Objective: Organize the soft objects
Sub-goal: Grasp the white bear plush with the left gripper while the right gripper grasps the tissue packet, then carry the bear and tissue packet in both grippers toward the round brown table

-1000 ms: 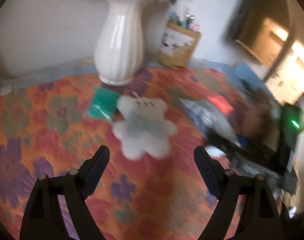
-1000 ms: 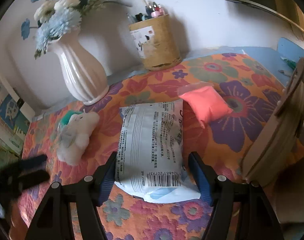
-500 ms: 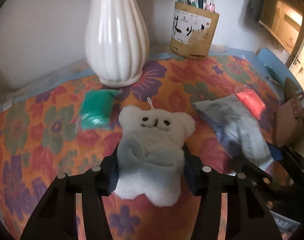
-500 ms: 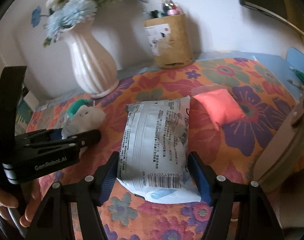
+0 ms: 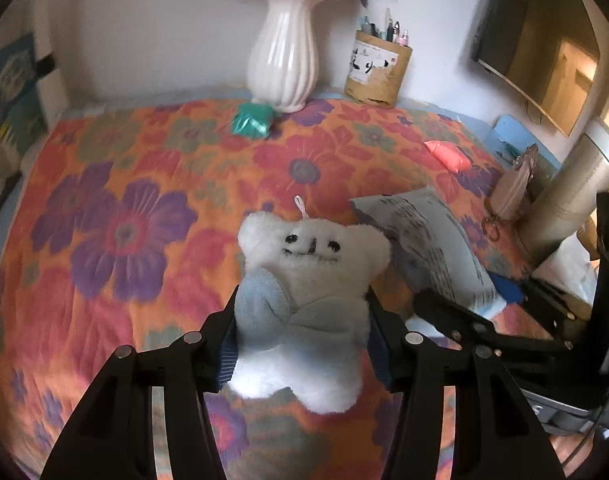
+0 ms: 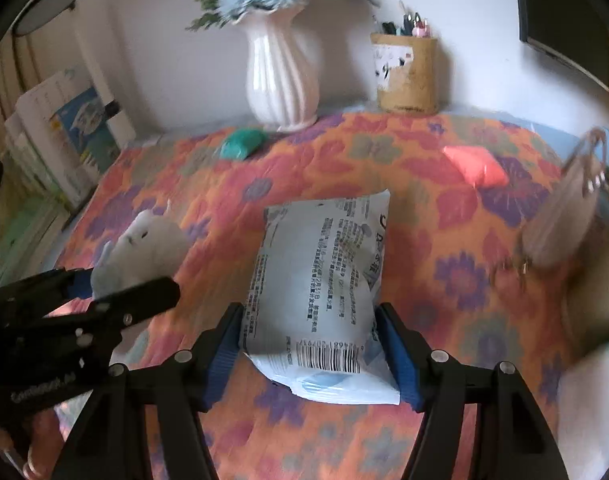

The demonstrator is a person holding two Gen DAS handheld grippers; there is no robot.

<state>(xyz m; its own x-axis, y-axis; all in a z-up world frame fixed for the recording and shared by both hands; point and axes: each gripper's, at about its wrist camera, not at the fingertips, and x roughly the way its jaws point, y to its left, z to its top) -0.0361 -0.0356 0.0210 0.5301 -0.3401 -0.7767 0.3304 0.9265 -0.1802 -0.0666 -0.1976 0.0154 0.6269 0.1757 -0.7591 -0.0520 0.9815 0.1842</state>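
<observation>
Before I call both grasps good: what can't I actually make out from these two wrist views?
- Plush bear, left wrist view: the sides where the left gripper pinches it are hidden by the pads.
- White packet, right wrist view: print too small and blurred to read; underside hidden within the right gripper.
- Brown bag, right wrist view: motion-blurred, contents unseen.
- Green pouch, orange pouch: contents indiscernible.

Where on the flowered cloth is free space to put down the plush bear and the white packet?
Bare cloth lies left of the plush bear, in front of the green pouch. Another patch lies between the vase, the white packet and the orange pouch. The right edge is crowded by the brown bag.
</observation>
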